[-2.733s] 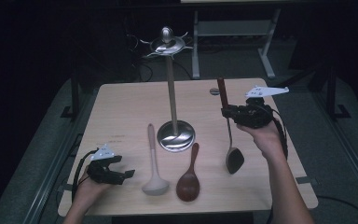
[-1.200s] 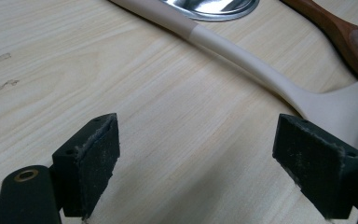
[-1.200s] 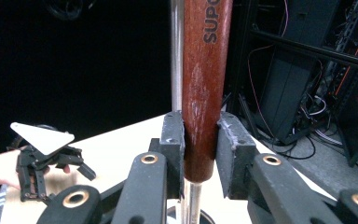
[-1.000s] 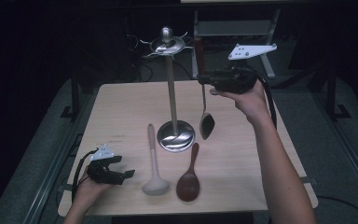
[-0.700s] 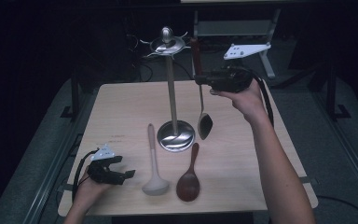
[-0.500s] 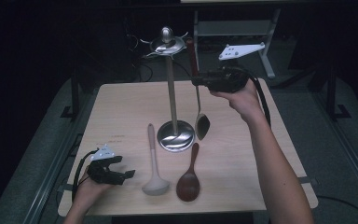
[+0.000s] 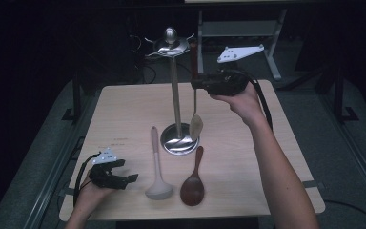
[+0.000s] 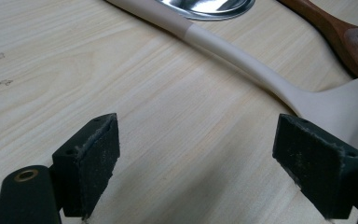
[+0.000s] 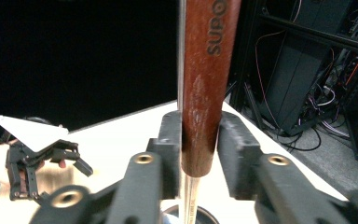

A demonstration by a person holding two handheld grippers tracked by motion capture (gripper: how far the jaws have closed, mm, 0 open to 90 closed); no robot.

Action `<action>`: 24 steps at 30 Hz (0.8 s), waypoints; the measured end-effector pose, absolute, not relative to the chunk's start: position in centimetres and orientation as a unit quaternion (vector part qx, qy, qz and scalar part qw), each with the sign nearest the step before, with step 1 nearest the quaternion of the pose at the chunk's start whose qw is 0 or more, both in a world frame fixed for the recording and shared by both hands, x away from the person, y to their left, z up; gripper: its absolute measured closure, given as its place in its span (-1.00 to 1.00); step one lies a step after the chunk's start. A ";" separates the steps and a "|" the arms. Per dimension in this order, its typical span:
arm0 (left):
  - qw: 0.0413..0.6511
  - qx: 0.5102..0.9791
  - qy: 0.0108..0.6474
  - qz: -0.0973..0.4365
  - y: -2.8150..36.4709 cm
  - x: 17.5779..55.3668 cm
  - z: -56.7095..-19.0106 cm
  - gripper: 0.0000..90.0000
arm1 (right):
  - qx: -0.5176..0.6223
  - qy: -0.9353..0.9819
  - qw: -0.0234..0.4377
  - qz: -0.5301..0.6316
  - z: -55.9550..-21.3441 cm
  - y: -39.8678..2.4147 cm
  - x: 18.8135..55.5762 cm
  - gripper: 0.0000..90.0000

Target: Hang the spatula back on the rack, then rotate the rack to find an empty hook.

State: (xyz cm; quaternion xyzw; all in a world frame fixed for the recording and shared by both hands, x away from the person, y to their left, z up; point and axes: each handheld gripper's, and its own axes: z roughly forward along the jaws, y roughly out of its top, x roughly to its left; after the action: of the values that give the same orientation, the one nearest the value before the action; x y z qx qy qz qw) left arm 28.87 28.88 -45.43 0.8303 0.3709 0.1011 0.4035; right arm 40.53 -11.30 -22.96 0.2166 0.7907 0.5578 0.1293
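On the wooden table [image 7: 124, 114] stands a steel rack [image 7: 174, 90]. The right gripper [image 7: 201, 86] has just been easing its jaws, the spoon's brown handle [image 9: 208, 84] between them. The left gripper [image 7: 124, 179] rests spread apart, holding nothing, beside a pale ladle [image 7: 157, 167].

Spoon handle [image 9: 209, 70] top cut off

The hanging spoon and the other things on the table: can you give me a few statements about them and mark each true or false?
1. The right tongs hold a spoon by its wooden handle. True.
2. That spoon lies flat on the table. False: it hangs upright beside the stand, bowl down.
3. The left tongs grip the pale ladle. False: they are open with nothing between them, and the ladle lies beside them.
4. A dark wooden spoon lies on the table to the right of the ladle. True.
5. The stand has a round metal base. True.
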 end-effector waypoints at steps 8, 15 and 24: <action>0.402 0.832 0.370 0.098 28.8 28.9 -45.4 -0.67 | 0.239 0.781 0.148 0.557 -23.6 -12.7 39.6 -0.04; 0.386 0.838 0.373 0.096 28.4 28.8 -44.9 -0.57 | 0.275 0.776 0.170 0.541 -26.3 -14.4 38.5 -0.32; 0.387 0.842 0.370 0.069 27.5 29.3 -42.9 -0.23 | 0.322 0.779 0.188 0.504 -31.3 -16.3 36.9 -0.45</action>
State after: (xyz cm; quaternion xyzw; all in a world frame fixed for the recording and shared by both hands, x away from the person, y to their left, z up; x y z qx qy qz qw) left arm 29.28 27.49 -42.88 0.8416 0.3705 0.0690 0.3868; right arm 36.92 -16.35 -31.32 0.3216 0.7791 0.5041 0.1883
